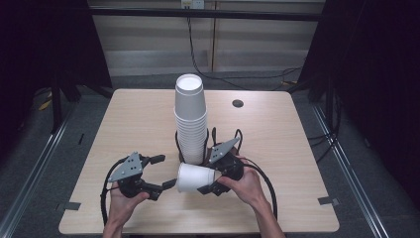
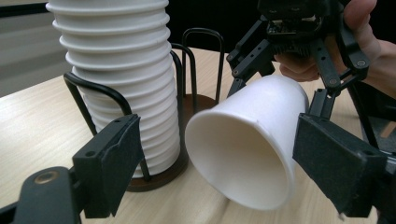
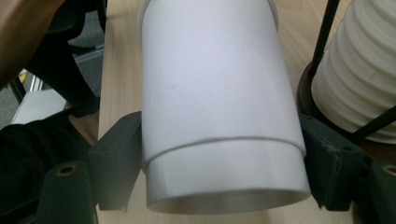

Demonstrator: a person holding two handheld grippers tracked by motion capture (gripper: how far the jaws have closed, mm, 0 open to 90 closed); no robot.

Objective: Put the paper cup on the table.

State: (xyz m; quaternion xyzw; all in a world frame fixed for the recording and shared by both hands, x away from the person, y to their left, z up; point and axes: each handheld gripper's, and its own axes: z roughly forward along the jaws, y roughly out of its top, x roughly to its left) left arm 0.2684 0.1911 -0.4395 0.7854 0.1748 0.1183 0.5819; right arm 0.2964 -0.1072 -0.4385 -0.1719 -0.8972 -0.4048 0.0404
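Your right gripper (image 1: 208,179) clamps a white paper cup (image 1: 194,177) sideways; your left gripper (image 1: 162,171) gapes wide at its mouth.

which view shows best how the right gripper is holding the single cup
The right gripper view: the loose cup sits between both black pads, pinched near its base end. The high view shows the right gripper holding it sideways. The left gripper view shows the cup's open mouth and one pad behind.

Each black hand-held gripper (image 1: 161,172) carries a grey triangular plate and a black cable.
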